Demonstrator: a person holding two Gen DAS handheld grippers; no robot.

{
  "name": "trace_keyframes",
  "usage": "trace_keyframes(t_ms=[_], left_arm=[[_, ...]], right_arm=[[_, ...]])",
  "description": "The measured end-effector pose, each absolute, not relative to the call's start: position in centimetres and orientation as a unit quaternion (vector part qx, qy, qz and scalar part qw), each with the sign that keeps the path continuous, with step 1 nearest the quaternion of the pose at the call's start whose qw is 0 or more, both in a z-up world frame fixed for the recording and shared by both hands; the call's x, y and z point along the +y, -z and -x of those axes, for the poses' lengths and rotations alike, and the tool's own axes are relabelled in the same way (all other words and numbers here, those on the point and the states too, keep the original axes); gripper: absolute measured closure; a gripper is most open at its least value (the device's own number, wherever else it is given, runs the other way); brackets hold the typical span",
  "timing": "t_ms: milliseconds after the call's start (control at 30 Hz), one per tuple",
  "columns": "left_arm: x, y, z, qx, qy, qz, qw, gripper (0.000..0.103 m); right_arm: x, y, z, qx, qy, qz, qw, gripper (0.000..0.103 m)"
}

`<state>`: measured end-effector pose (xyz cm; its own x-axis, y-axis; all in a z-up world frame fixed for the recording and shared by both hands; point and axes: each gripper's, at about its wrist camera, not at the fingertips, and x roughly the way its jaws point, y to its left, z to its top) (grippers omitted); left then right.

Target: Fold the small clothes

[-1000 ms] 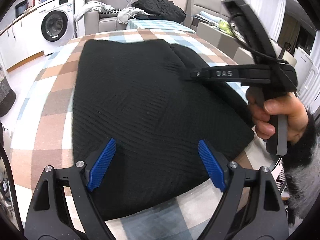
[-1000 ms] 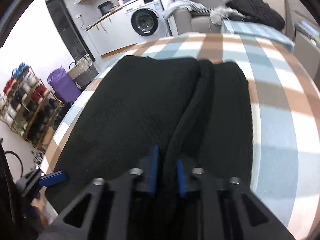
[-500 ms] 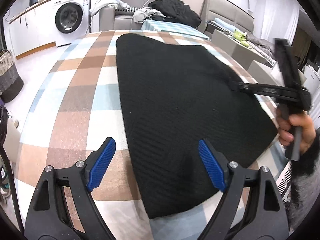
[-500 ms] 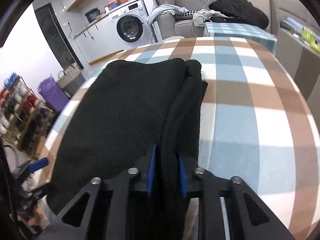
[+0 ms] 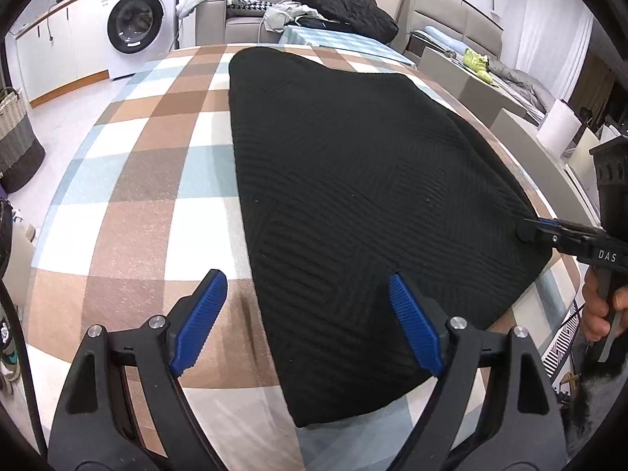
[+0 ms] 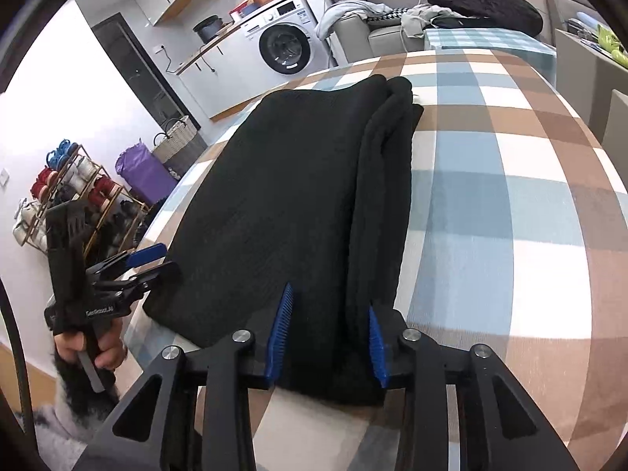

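Note:
A black ribbed knit garment (image 5: 353, 180) lies flat on the checked tablecloth (image 5: 149, 180). My left gripper (image 5: 308, 318) stands open over the garment's near left corner; the cloth's edge runs between its blue pads without touching them. In the right wrist view the garment (image 6: 282, 204) shows a folded-over strip along its right side. My right gripper (image 6: 327, 339) sits at the near end of that strip, jaws opening, with the fold lying loose between the pads. Each gripper shows in the other's view: right gripper (image 5: 530, 229), left gripper (image 6: 151, 259).
The tablecloth (image 6: 490, 196) is bare to the right of the garment. Beyond the table stand a washing machine (image 5: 135, 27), a sofa piled with clothes (image 5: 341, 10), a wicker basket (image 5: 15, 137), a shoe rack (image 6: 70, 184) and a purple bag (image 6: 143, 174).
My right gripper has carried the fold toward the garment's right near edge and its jaws have parted. My left gripper has shifted to the garment's left edge, still open.

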<state>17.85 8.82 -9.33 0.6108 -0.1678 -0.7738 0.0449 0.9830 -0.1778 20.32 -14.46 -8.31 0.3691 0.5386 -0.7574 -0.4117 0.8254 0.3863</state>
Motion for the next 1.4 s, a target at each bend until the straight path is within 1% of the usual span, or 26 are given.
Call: trace_keyframes(t_ms=[100, 133, 167, 267, 400, 500, 567, 600, 667, 733, 800, 833, 900, 1000, 1067, 1100, 1167, 1200, 1267, 1400], left_arm=[[8.2, 9.7, -17.9, 0.444, 0.07, 0.07, 0.89, 0.02], [8.1, 9.8, -17.9, 0.445, 0.07, 0.069, 0.89, 0.025], [8.0, 9.8, -18.0, 0.446, 0.072, 0.068, 0.89, 0.029], [8.0, 9.8, -17.9, 0.448, 0.07, 0.067, 0.889, 0.029], [8.9, 9.8, -18.1, 0.448, 0.068, 0.083, 0.887, 0.029], [9.1, 9.8, -18.1, 0.448, 0.067, 0.084, 0.888, 0.029], [9.2, 9.8, -18.1, 0.448, 0.068, 0.088, 0.887, 0.029], [9.2, 9.8, -18.1, 0.447, 0.066, 0.089, 0.888, 0.029], [9.2, 9.9, -18.2, 0.447, 0.07, 0.091, 0.887, 0.039], [9.2, 10.0, -18.1, 0.445, 0.07, 0.09, 0.889, 0.04], [9.1, 9.9, -18.1, 0.444, 0.069, 0.087, 0.889, 0.044], [9.1, 9.9, -18.1, 0.442, 0.067, 0.087, 0.89, 0.047], [9.1, 9.9, -18.1, 0.442, 0.065, 0.084, 0.89, 0.049], [9.2, 9.9, -18.0, 0.44, 0.063, 0.081, 0.892, 0.055], [9.1, 9.9, -18.0, 0.437, 0.062, 0.076, 0.894, 0.062], [9.0, 9.9, -18.0, 0.435, 0.062, 0.073, 0.895, 0.065], [9.0, 9.8, -17.9, 0.431, 0.064, 0.07, 0.897, 0.073], [8.9, 9.7, -18.0, 0.429, 0.064, 0.065, 0.899, 0.075], [8.8, 9.7, -18.0, 0.427, 0.063, 0.063, 0.9, 0.077], [9.0, 9.8, -18.3, 0.426, 0.063, 0.065, 0.9, 0.079]], right_arm=[[-14.6, 8.6, -20.4, 0.481, -0.284, -0.066, 0.827, 0.067], [-14.5, 8.7, -20.4, 0.481, -0.281, -0.062, 0.828, 0.071], [-14.3, 8.7, -20.2, 0.482, -0.28, -0.059, 0.828, 0.073], [-13.8, 8.7, -19.9, 0.484, -0.281, -0.039, 0.828, 0.074], [-14.0, 8.5, -20.0, 0.487, -0.28, -0.045, 0.826, 0.073], [-14.4, 8.3, -20.2, 0.486, -0.278, -0.056, 0.827, 0.068], [-14.5, 8.0, -20.2, 0.477, -0.272, -0.057, 0.834, 0.06], [-14.6, 7.8, -20.3, 0.474, -0.269, -0.058, 0.836, 0.059], [-14.9, 7.8, -20.5, 0.471, -0.265, -0.069, 0.839, 0.059], [-15.1, 7.9, -20.8, 0.471, -0.257, -0.074, 0.84, 0.059], [-15.2, 8.1, -20.9, 0.475, -0.254, -0.079, 0.839, 0.059], [-15.2, 8.1, -20.9, 0.474, -0.255, -0.081, 0.839, 0.059], [-14.9, 8.2, -21.0, 0.472, -0.255, -0.077, 0.84, 0.059], [-14.7, 8.3, -21.0, 0.473, -0.259, -0.078, 0.839, 0.059], [-14.4, 8.5, -21.0, 0.473, -0.259, -0.075, 0.839, 0.059], [-14.3, 8.6, -20.9, 0.473, -0.258, -0.072, 0.839, 0.06], [-13.9, 8.6, -20.8, 0.47, -0.258, -0.061, 0.842, 0.067], [-13.6, 8.5, -20.6, 0.467, -0.256, -0.051, 0.845, 0.068], [-13.3, 8.5, -20.4, 0.463, -0.257, -0.038, 0.847, 0.073], [-13.0, 8.8, -20.6, 0.466, -0.252, -0.037, 0.847, 0.075]])
